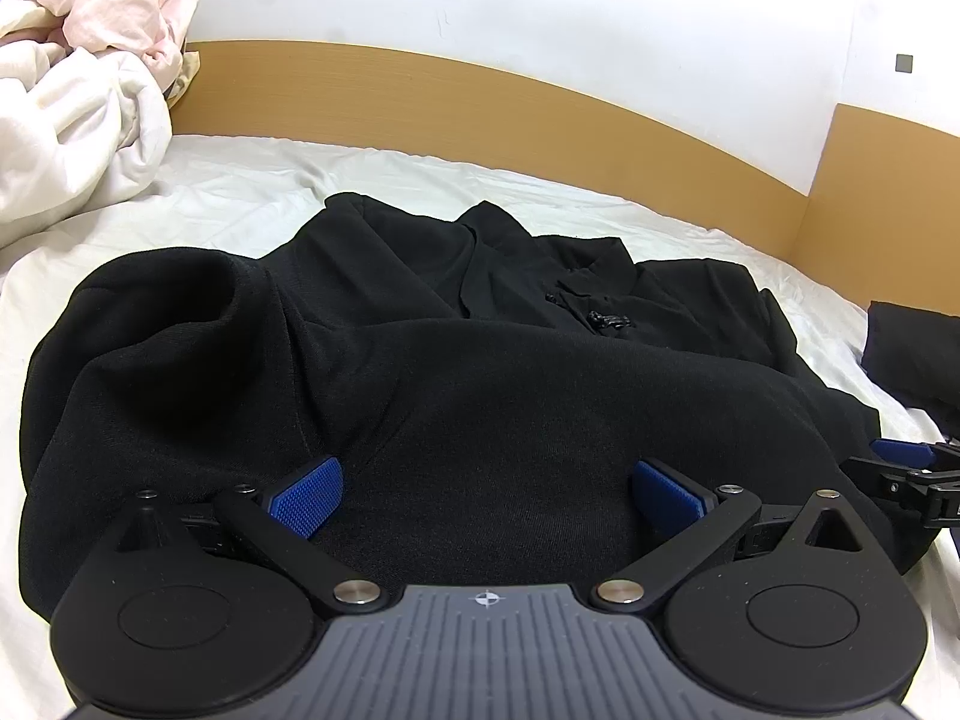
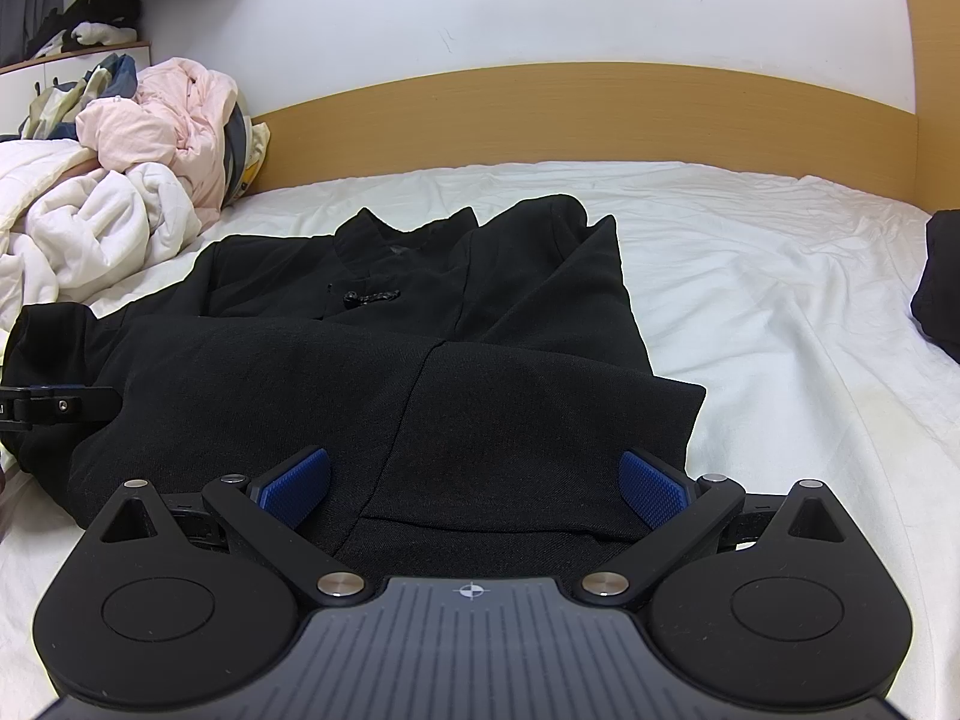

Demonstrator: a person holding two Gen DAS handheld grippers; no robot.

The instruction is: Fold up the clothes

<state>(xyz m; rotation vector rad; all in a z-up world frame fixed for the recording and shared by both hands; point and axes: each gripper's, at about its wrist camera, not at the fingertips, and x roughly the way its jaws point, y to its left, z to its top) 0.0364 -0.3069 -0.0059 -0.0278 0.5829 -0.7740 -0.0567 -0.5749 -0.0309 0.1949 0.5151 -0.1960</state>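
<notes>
From the left wrist view, a black garment [image 1: 456, 360] is seen spread on a white bed sheet [image 1: 240, 180], its near part folded up over the body so that a rounded fold edge faces the camera. The step in hand is judged to be a fold of the lower part toward the collar; it is best done with both corners gripped at the same level and carried evenly, so the fold line stays straight. The left gripper [image 1: 486, 495] is held with its blue pads [image 1: 306, 495] wide apart, with black cloth lying between them; nothing is clamped, and contact cannot be told. The right gripper [image 1: 906, 471] is glimpsed at the garment's right edge.

From the right wrist view, the garment [image 2: 420, 324] is seen lying left of centre on the sheet [image 2: 750, 252], with a crumpled pile of bedding [image 2: 120, 180] beyond. The right gripper [image 2: 474, 489] is likewise spread wide over the garment's near hem, gripping nothing. A second dark item [image 2: 939, 276] is seen at the right edge.
</notes>
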